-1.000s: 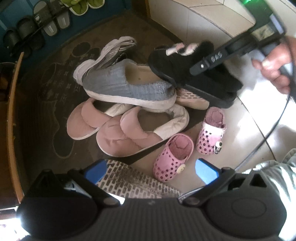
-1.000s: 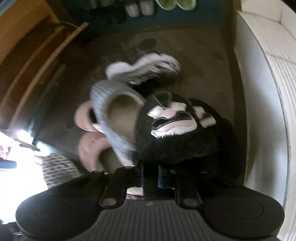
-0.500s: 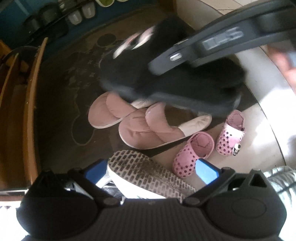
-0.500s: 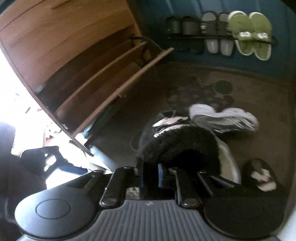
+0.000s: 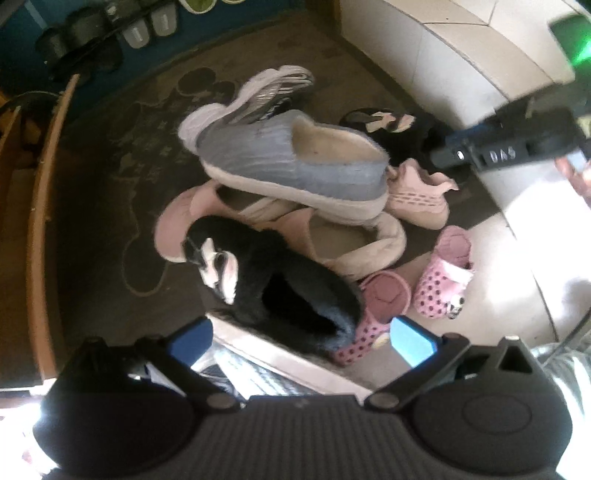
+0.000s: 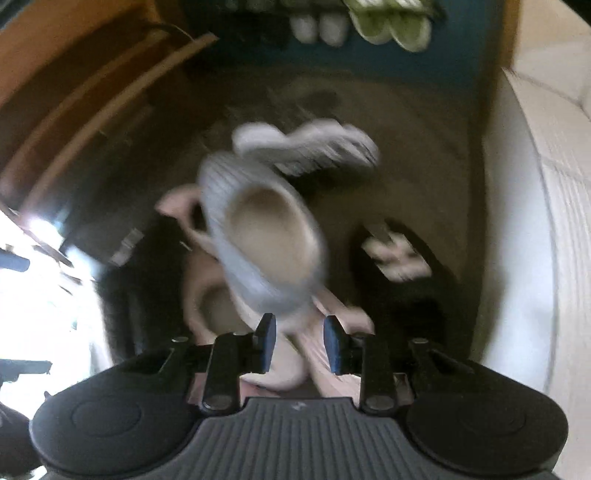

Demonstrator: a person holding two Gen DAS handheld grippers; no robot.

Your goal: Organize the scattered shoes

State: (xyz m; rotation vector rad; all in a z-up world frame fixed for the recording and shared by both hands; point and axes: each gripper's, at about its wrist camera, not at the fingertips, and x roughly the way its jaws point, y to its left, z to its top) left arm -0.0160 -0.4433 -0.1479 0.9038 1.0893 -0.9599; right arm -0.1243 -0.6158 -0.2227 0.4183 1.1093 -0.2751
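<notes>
entry: floor by a doorway, dark mat [image 5: 110, 192] with a cartoon mouse outline, pale tile at the right edge, blue wall at the far edge with a slipper rack [image 6: 354, 22], wooden shelves [image 5: 40, 206] along the left edge.

item: shoe pile [image 5: 295, 192] at mat centre, spilling onto the tile. grey slip-on [image 5: 295, 162] on top, tilted across pink slippers [image 5: 354, 240]; white trainer [image 5: 258, 96] behind it; pink knit shoe [image 5: 417, 199] at the right. heaped, so likely unsorted.

item: black fur slipper [image 5: 280, 284], near edge, lying loose over the pile's front, gripped by nothing. its mate [image 5: 384, 122] lies well apart at the far right of the mat; the pair seems not yet joined.

item: two pink dotted clogs [image 5: 443, 273] on the tile, side by side.

item: left tongs [image 5: 299, 336], spread wide above the black fur slipper, pads not pressing anything.

item: right tongs [image 6: 300, 341], jaws opening, nothing between them; picture blurred. they hang over the pile's right side.

writing: "das" on the right tool's body [image 5: 502, 153].
</notes>
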